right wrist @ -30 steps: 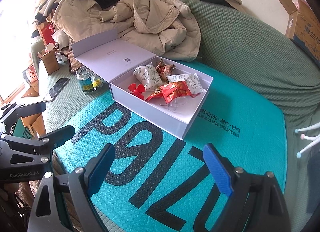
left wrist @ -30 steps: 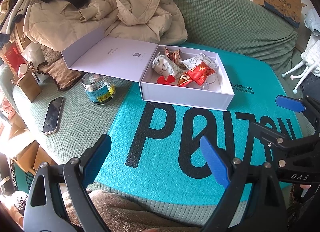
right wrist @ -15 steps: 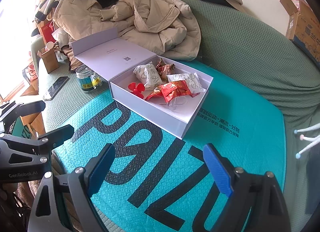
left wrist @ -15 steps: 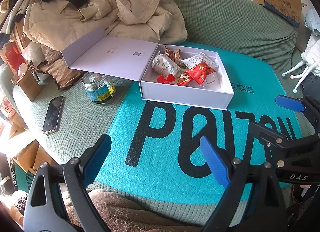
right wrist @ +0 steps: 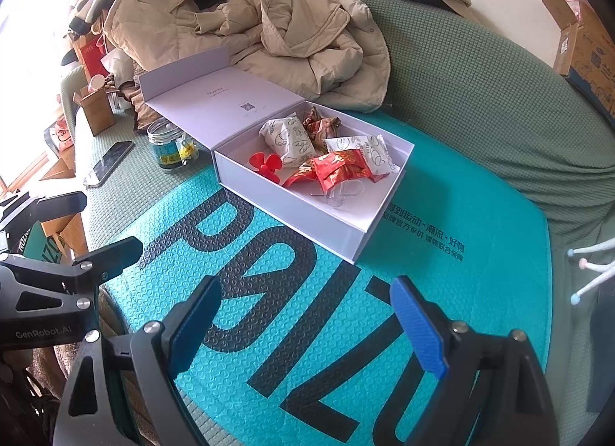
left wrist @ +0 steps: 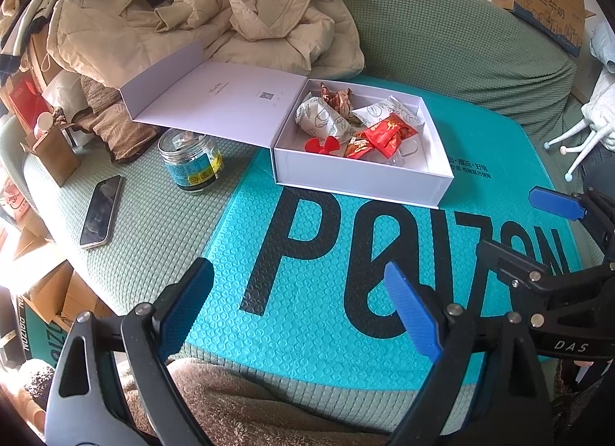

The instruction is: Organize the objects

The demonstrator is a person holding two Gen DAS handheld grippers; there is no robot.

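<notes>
left gripper [left wrist: 296, 305] jaws wide, empty — right gripper [right wrist: 305, 321] same | white box [left wrist: 361, 180] lid open

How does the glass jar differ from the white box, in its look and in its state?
The glass jar is round and see-through with a blue and yellow label; the white box is flat, rectangular and opaque. The jar stands on the green cover; the box lies on the teal mailer. The box's lid is folded open, showing snack packets; whether the jar is capped, I cannot tell.
</notes>
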